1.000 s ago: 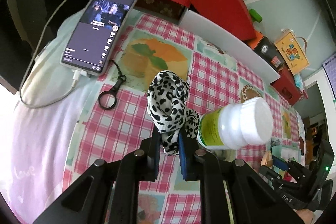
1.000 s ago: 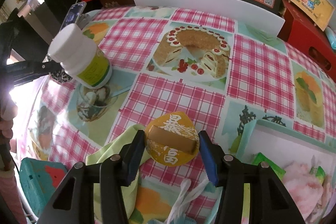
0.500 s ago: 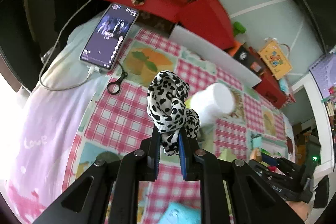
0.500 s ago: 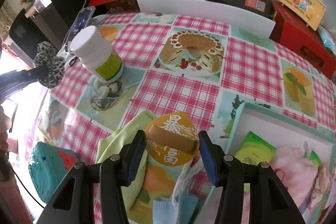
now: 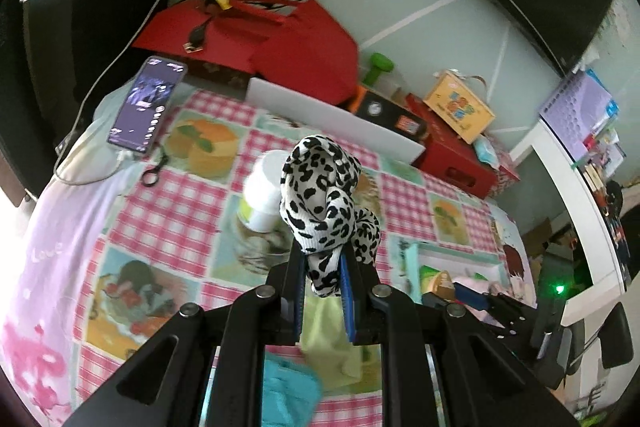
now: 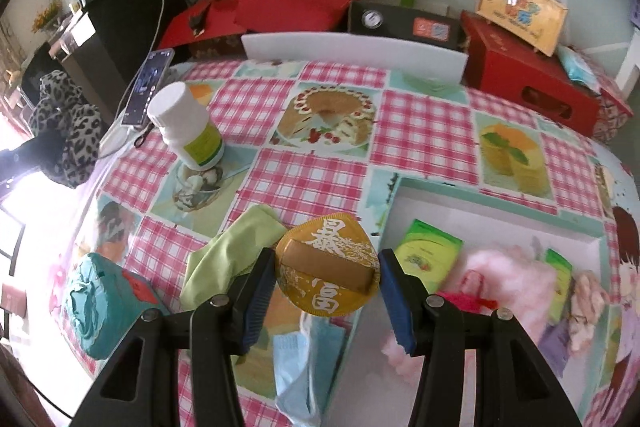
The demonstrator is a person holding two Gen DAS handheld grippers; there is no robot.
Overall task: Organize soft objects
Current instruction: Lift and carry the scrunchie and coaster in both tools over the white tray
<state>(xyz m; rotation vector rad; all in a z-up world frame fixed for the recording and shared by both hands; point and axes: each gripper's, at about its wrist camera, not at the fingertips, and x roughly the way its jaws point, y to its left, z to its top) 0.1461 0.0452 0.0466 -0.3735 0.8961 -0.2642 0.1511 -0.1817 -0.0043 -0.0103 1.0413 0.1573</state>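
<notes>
The left gripper [image 5: 323, 293] is clamped on a leopard-print hair tie [image 5: 324, 201], which bunches up above the blue pads and hangs clear of the table [image 5: 160, 211]. In the right wrist view the same hair tie [image 6: 68, 131] appears at the left edge, off the side of the tablecloth.

The right gripper [image 6: 326, 277] grasps a round gold cushion [image 6: 328, 273] with white characters; both blue pads press against its rim. The cushion is held above the table edge, between a yellow-green cloth [image 6: 228, 255] on its left and a shallow white tray [image 6: 492, 215] on its right.

The tray contains a pink fluffy item [image 6: 516, 279] and a green packet [image 6: 430, 253]. A light blue face mask [image 6: 302, 359] lies below the cushion, and a teal pouch [image 6: 100, 307] rests at the lower-left table edge.

A white bottle [image 6: 188, 127] stands upright on the tablecloth, near a phone [image 6: 150, 83] at the far-left corner.
</notes>
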